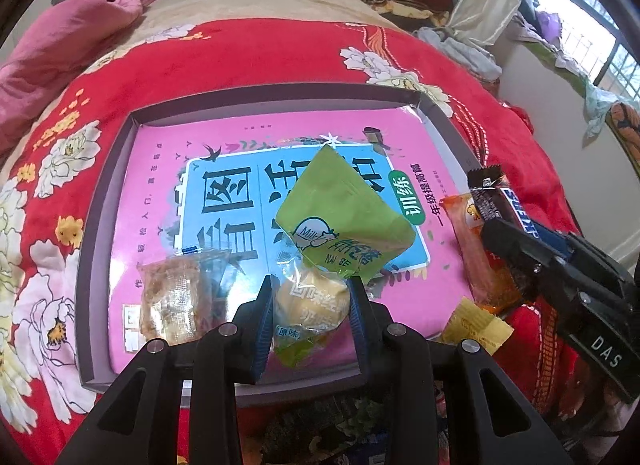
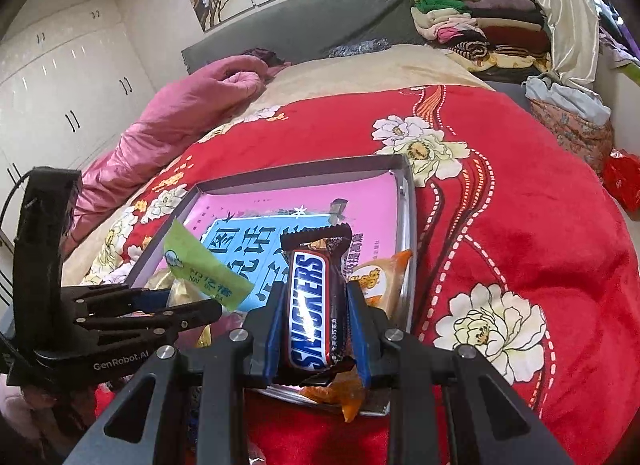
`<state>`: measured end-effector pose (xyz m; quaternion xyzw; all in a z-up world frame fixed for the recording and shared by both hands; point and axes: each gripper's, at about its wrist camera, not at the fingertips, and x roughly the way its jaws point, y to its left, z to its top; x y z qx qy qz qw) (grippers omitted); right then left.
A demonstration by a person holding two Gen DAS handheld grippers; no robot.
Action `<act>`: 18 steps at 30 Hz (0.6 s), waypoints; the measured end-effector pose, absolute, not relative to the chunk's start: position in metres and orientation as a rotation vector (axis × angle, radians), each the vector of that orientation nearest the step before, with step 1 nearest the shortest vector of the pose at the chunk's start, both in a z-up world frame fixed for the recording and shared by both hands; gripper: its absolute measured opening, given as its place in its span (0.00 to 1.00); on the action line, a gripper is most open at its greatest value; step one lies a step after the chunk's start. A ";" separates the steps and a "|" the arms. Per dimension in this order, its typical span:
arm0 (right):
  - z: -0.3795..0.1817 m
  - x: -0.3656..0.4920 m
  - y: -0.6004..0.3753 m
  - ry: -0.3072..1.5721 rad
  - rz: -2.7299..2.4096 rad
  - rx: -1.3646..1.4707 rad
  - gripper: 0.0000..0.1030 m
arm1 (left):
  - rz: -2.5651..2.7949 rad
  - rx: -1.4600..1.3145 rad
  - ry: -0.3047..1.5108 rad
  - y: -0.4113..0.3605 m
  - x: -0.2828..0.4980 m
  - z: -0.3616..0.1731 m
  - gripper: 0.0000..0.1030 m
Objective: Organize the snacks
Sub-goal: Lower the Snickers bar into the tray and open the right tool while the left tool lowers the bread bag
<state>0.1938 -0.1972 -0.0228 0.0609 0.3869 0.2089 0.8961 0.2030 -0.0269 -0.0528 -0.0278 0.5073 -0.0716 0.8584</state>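
Both claws loaded above shallow box on red floral bed cover.

Left claw (image 1: 312, 321) clenched on green-and-yellow snack packet (image 1: 340, 221); yellow lower end pinched between the blue pads, green upper end fanning out toward 12 o'clock over the pink book (image 1: 160, 169) lining the grey box (image 1: 100, 201). Right claw (image 2: 316, 329) clenched on Snickers bar (image 2: 310, 305), bar lengthwise between the fingers, crimped end pointing to 12 o'clock. Orange-wrapped snack (image 1: 480, 265) lying in box at right wall, directly beneath the Snickers bar, roughly 3 o'clock from left claw. Clear-wrapped brown snack (image 1: 172, 301) resting on book at 9 o'clock from left claw, just beside its left finger. Small yellow packet (image 1: 476, 325) at box's near right corner, about 4 o'clock. Box sitting on the bed cover (image 1: 240, 53).
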 end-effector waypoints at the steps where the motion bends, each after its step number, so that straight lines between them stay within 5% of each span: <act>1: -0.024 0.194 -0.196 0.802 0.437 0.123 0.29 | -0.149 -0.059 1.066 -0.026 0.203 -0.053 0.34; 18: -0.033 0.197 -0.182 0.832 0.458 0.082 0.29 | -0.106 -0.072 1.058 -0.013 0.204 -0.057 0.34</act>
